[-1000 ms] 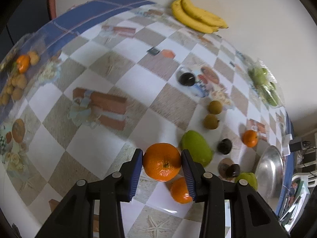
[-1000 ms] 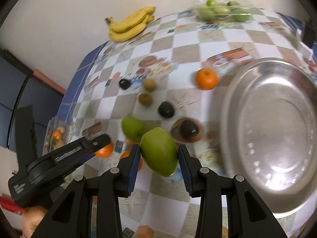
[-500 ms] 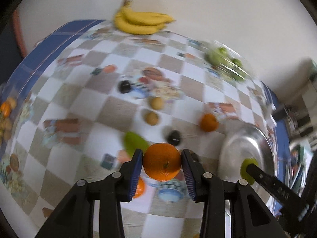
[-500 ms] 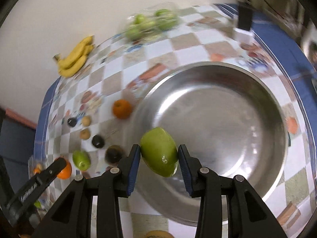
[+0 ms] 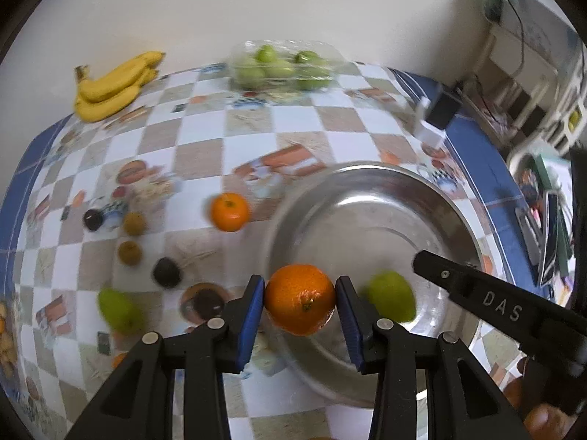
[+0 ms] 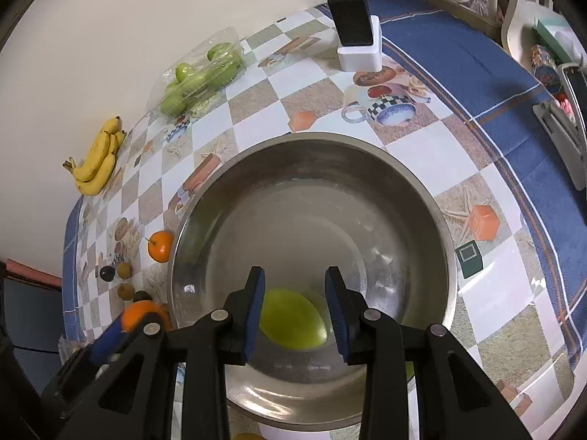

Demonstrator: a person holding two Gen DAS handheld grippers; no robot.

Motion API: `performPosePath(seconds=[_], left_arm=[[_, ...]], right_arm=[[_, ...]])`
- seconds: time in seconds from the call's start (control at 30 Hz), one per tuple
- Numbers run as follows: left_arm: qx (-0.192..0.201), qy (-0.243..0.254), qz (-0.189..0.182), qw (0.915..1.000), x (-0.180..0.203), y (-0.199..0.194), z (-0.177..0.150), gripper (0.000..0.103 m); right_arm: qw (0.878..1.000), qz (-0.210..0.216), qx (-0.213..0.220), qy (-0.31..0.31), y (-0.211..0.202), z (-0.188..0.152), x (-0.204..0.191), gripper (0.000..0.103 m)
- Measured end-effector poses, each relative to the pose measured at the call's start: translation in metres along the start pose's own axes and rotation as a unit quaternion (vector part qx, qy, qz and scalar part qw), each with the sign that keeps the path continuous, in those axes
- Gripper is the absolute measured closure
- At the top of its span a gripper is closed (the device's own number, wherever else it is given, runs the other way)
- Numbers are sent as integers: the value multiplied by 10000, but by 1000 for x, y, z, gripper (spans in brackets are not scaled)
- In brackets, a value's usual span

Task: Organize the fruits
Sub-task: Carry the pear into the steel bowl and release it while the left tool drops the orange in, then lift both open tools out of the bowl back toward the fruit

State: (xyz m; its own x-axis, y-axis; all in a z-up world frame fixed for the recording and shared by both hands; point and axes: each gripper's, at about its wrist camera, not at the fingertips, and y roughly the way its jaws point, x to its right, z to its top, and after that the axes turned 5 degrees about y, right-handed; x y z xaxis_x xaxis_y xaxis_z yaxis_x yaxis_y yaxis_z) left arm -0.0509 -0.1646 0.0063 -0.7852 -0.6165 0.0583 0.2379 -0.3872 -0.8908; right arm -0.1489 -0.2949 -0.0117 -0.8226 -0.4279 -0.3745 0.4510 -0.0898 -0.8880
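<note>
My left gripper [image 5: 300,302] is shut on an orange [image 5: 300,304] and holds it over the near left rim of the steel bowl [image 5: 367,201]. My right gripper [image 6: 295,308] is open above the bowl [image 6: 414,190]. A green mango [image 6: 292,318] lies blurred below its fingers inside the bowl; it also shows in the left wrist view [image 5: 392,301]. The orange in my left gripper shows at the lower left of the right wrist view [image 6: 141,314].
On the checked tablecloth left of the bowl lie another orange [image 5: 229,211], a green mango [image 5: 116,310], dark avocados [image 5: 167,272], kiwis [image 5: 129,252] and a plum [image 5: 91,219]. Bananas [image 5: 113,86] and a bag of green fruit [image 5: 282,66] lie by the wall. A charger block [image 6: 356,33] stands beyond the bowl.
My right gripper moved over the bowl and opened, and the green mango dropped from it into the bowl. My left gripper carried the orange rightward to the bowl's rim.
</note>
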Motion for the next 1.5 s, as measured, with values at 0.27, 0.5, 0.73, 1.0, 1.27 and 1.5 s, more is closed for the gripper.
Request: performPosePath(seconds=[0.27,0.5,0.73,1.0,1.27,1.5], left_arm=[[-286,68,102,9995,5,29,-6,60],[-283,-1,48,9996,1,29,-7,53],[-137,-126,46,9998,-7,18,-4,48],[-186,-936,636,9934,-51,10,-5,38],[-566,-1775,1128,9760,-99,18,-24,22],[-591,-1969,1272,9703,-109,16,-28,15]], right_arm=[[9999,-39,-128,46,8,-1,1,68],[9997,-64,-215,86,12,-3,2,68],[9997,-80,-191,100,10,-4,2,68],[9996,-100,-262,73,13,-5,1,68],[9995,-113,-202,-225,11,-9,-15,68],[9989,-152,-250,-361,14,-14,-22,68]])
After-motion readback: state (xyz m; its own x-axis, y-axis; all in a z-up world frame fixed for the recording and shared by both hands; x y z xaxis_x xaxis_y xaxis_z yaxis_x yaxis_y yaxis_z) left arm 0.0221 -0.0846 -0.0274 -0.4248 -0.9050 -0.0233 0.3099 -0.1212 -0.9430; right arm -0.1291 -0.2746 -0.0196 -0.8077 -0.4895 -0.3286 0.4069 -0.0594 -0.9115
